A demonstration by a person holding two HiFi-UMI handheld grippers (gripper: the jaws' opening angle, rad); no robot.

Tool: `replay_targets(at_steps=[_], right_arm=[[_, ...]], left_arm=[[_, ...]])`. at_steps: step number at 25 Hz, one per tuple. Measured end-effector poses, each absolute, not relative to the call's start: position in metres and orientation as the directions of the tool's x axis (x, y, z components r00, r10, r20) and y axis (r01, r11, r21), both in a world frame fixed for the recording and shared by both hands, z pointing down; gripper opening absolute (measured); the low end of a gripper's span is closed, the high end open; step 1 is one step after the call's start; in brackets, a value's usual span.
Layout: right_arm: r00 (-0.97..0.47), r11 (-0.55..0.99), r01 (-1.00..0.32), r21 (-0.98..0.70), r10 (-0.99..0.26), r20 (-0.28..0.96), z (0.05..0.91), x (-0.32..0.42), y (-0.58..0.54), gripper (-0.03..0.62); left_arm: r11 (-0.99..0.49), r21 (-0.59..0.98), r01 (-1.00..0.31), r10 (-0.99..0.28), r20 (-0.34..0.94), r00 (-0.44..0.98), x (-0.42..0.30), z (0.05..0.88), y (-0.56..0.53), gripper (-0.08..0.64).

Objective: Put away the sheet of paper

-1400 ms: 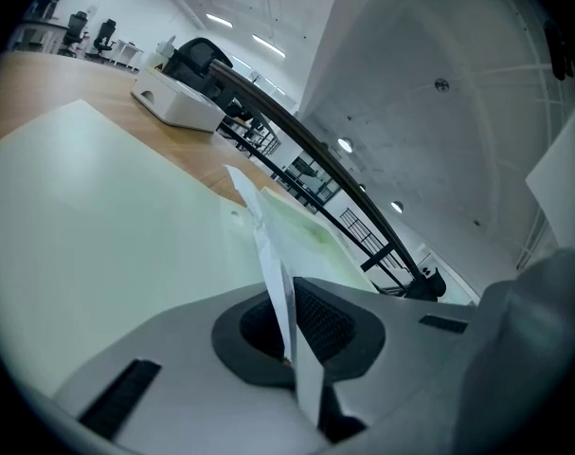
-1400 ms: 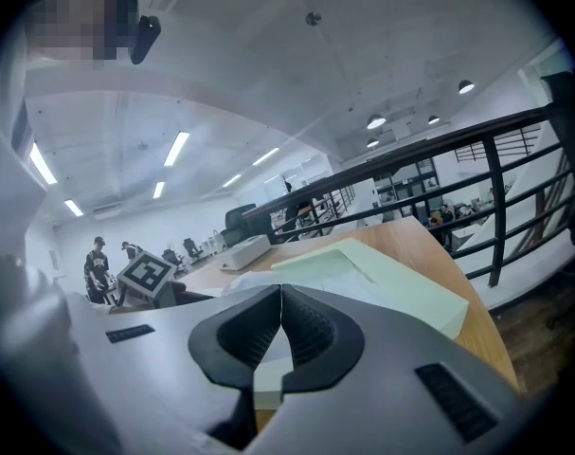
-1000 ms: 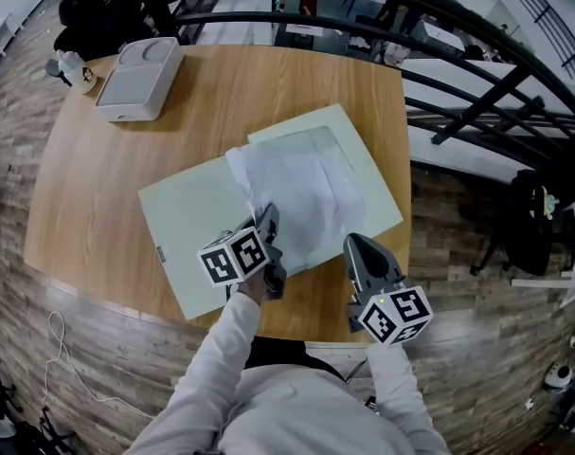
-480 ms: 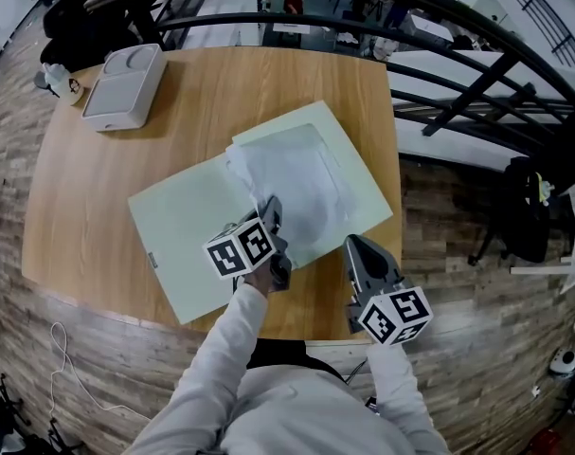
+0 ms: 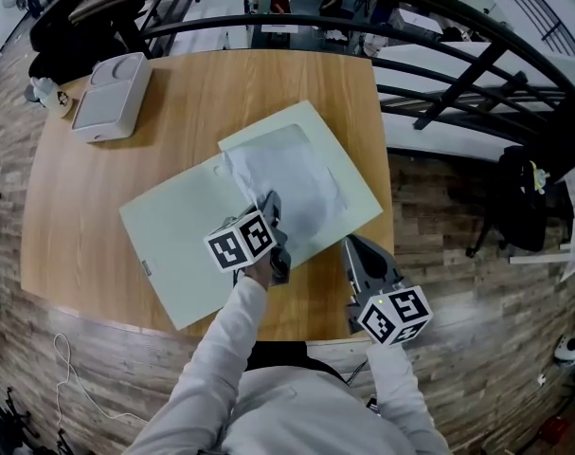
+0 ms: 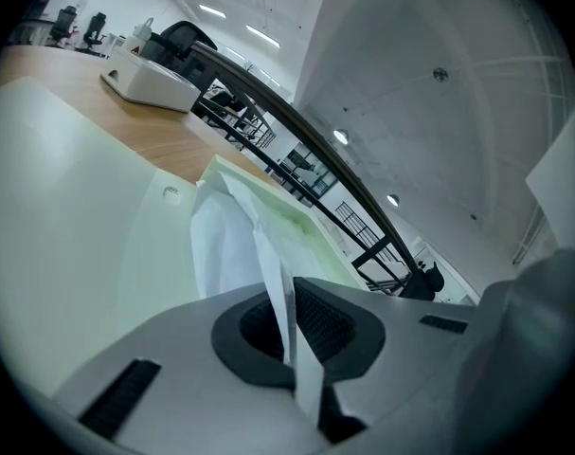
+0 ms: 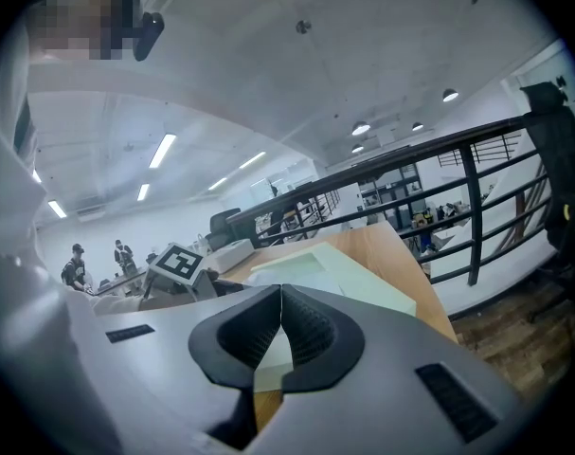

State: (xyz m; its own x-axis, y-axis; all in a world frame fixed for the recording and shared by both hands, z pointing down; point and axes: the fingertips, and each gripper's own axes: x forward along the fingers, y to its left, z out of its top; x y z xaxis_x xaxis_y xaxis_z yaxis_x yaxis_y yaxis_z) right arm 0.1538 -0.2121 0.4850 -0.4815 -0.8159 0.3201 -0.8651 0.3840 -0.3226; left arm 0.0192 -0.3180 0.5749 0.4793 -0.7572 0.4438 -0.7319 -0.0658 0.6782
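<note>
An open pale green folder [image 5: 173, 245] lies on the wooden table [image 5: 79, 188]. A white sheet of paper [image 5: 287, 183] rests crumpled on its right half. My left gripper [image 5: 271, 203] is shut on the sheet's near edge. In the left gripper view the paper [image 6: 225, 254] rises as a thin fold out of the closed left gripper [image 6: 289, 335], with the folder [image 6: 69, 207] beneath. My right gripper [image 5: 351, 243] hovers shut at the table's front edge, right of the folder, and holds nothing. The right gripper view shows the right gripper [image 7: 280, 335] closed, with the folder [image 7: 344, 278] beyond.
A white and grey device [image 5: 112, 83] sits at the table's back left corner, with a small cup-like thing [image 5: 45, 93] beside it. A black railing [image 5: 439, 64] runs behind and to the right of the table. Wooden floor surrounds it.
The folder and paper sit a little more to the left in the head view. My left gripper stays shut on the sheet, and the right gripper has not moved.
</note>
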Motion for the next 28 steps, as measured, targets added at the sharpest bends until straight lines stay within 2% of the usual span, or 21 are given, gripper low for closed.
replay_targets(at_steps=[13, 20, 23, 28], right_arm=[[-0.449, 0.352, -0.88, -0.318, -0.834, 0.321, 0.483, 0.164, -0.21, 0.029], [-0.462, 0.371, -0.875, -0.313, -0.832, 0.307, 0.477, 0.155, -0.21, 0.029], [-0.473, 0.383, -0.869, -0.313, -0.829, 0.298, 0.475, 0.151, -0.21, 0.029], [-0.487, 0.401, -0.861, -0.314, -0.827, 0.279, 0.468, 0.145, -0.207, 0.029]], left_arm=[[-0.091, 0.636, -0.766, -0.731, 0.48, 0.485, 0.022, 0.576, -0.324, 0.028], [-0.092, 0.538, -0.838, -0.737, 0.53, 0.421, -0.002, 0.573, -0.319, 0.205], [-0.091, 0.495, -0.864, -0.751, 0.536, 0.386, -0.013, 0.57, -0.317, 0.232], [-0.137, 0.454, -0.881, -0.773, 0.507, 0.381, -0.023, 0.553, -0.314, 0.232]])
